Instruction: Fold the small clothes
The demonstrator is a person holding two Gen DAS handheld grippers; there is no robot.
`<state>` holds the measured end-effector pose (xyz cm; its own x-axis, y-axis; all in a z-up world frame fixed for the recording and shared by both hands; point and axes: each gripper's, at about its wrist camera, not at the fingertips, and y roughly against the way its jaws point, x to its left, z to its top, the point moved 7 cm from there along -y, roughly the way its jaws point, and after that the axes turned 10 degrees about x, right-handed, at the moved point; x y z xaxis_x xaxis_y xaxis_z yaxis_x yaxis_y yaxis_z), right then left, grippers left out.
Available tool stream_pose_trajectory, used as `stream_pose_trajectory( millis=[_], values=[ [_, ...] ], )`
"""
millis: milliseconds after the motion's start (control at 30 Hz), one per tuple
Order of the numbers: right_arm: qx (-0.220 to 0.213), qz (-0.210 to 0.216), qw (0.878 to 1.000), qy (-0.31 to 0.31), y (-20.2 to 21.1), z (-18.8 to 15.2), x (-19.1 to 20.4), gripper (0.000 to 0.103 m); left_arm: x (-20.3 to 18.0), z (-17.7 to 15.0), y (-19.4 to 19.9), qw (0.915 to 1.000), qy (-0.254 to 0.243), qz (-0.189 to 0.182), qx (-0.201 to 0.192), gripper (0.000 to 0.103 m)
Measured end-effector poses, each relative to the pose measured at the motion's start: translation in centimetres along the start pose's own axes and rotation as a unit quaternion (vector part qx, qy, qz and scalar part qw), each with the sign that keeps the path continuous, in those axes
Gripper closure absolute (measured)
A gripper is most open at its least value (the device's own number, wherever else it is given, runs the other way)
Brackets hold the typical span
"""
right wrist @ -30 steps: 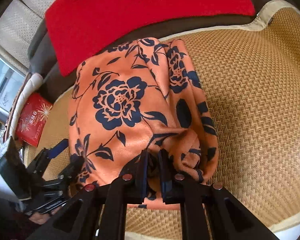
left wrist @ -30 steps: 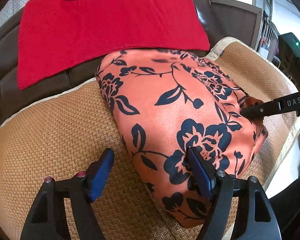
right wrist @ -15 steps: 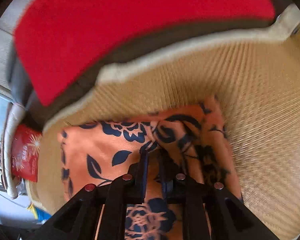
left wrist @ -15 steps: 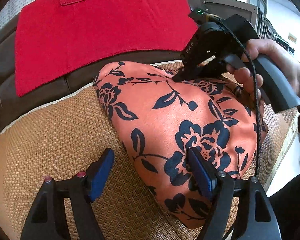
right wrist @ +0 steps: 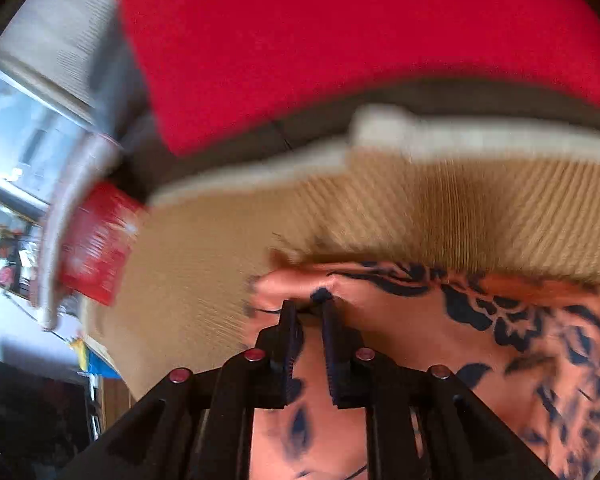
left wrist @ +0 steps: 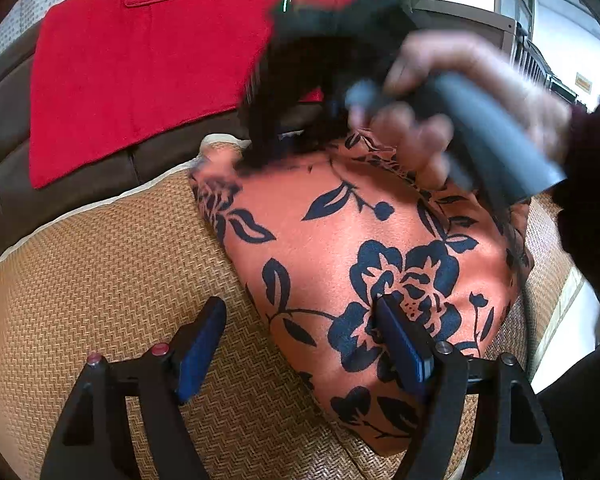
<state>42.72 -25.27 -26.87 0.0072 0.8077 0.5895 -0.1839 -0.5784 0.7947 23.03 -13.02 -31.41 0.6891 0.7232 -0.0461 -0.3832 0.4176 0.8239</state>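
**Woven seat mat with floral garment, two handheld grippers**

Woven tan seat mat, cream-edged, covers a dark brown sofa cushion; both wrist views show it as the working surface.

Item 1. Orange garment with navy floral print. Lies on the mat, folded over itself into a compact, rounded shape, its far edge near the mat's cream border. In the right wrist view the cloth fills the lower right and is bunched at the fingertips.

Item 2. Red cloth. Spread flat over the sofa back behind the mat, apart from the orange garment; a stitched rectangular panel shows near its top edge.

Item 3. Left gripper. Black frame, blue pads, fingers spread wide. Left finger stands over bare mat; right finger stands over the garment's large flower. Nothing is pinched between them.

Item 4. Right gripper. Fingers drawn narrow, clamped on a pinch of the orange garment at its far edge. Seen from the left wrist view as a blurred black body held by a person's hand with a dark sleeve.

Item 5. Red box, blurred, at the mat's left side in the right wrist view.
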Motion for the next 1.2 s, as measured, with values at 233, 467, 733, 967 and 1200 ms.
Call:
stream_pose_trajectory(
  millis=[233, 467, 733, 967, 1200],
  values=[
    [-0.074, 0.041, 0.996, 0.009, 4.8, -3.7, 0.0, 0.087, 1.5, 0.6, 1.4, 0.9997, 0.015, -0.018, -0.007, 0.025],
    [-0.111, -0.062, 0.992, 0.01, 9.8, -13.6, -2.3, 0.087, 3.2, 0.9, 1.1, 0.9986, 0.051, -0.017, -0.001, 0.025],
    [-0.107, -0.114, 0.988, -0.002, 7.3, -19.3, -4.7, 0.088, 1.6, 0.4, -0.5, 0.9997, 0.018, 0.017, 0.004, 0.024],
    [-0.155, -0.151, 0.974, -0.069, 9.8, -19.1, -6.5, 0.088, 1.0, 0.1, 0.1, 0.9996, 0.011, 0.026, 0.001, 0.024],
    [-0.159, -0.114, 0.978, -0.078, 10.7, -17.8, -7.1, 0.088, 0.7, 0.3, 0.3, 0.9992, 0.001, 0.04, -0.003, 0.023]
  ],
)
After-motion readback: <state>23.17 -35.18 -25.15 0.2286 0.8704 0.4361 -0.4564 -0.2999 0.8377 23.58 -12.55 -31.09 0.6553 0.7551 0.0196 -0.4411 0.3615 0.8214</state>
